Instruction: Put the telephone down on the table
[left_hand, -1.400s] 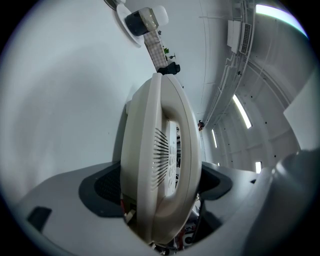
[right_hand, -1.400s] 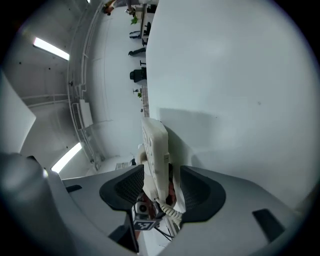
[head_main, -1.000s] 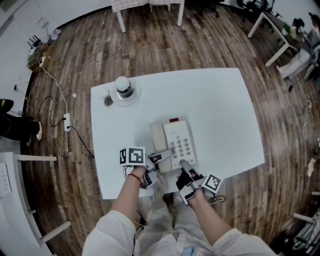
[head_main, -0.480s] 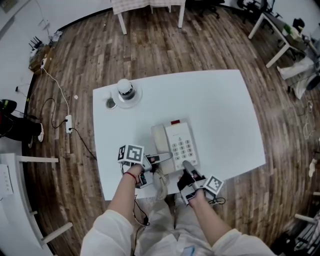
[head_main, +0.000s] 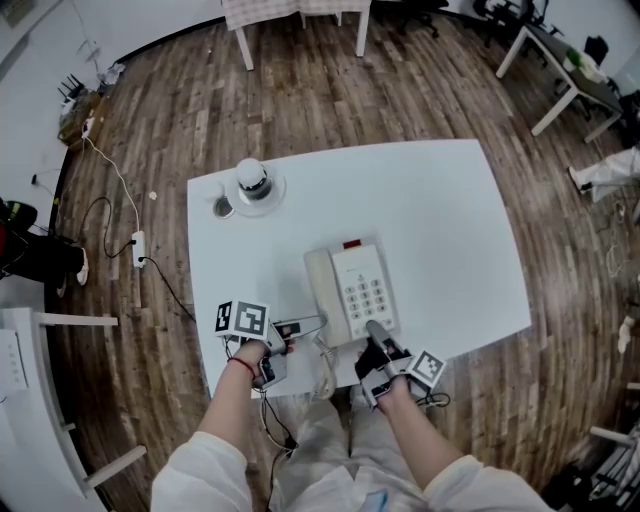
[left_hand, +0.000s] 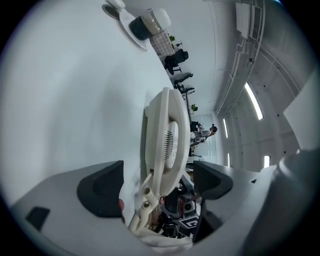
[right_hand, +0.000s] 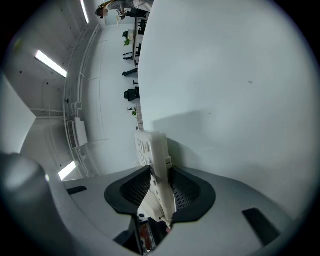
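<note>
The white telephone (head_main: 350, 288) lies flat on the white table (head_main: 440, 210) near its front edge, handset in its cradle on the left side. My right gripper (head_main: 374, 337) is shut on the phone's near edge; in the right gripper view the pads (right_hand: 185, 192) press both faces of the casing (right_hand: 156, 165). My left gripper (head_main: 292, 328) hangs open just left of the phone's near corner. In the left gripper view the handset (left_hand: 167, 135) stands ahead of the spread jaws, which do not touch it. The coiled cord (head_main: 325, 368) hangs over the table edge.
A saucer with a capped cup (head_main: 253, 183) and a small dark item (head_main: 221, 207) sit at the table's far left corner. The table's front edge (head_main: 300, 385) runs right under both grippers. A power strip (head_main: 137, 243) and cable lie on the wood floor to the left.
My left gripper has pulled away from the phone's near left corner, leftward and toward me, and now holds nothing. The right gripper stays clamped on the phone's front edge.
</note>
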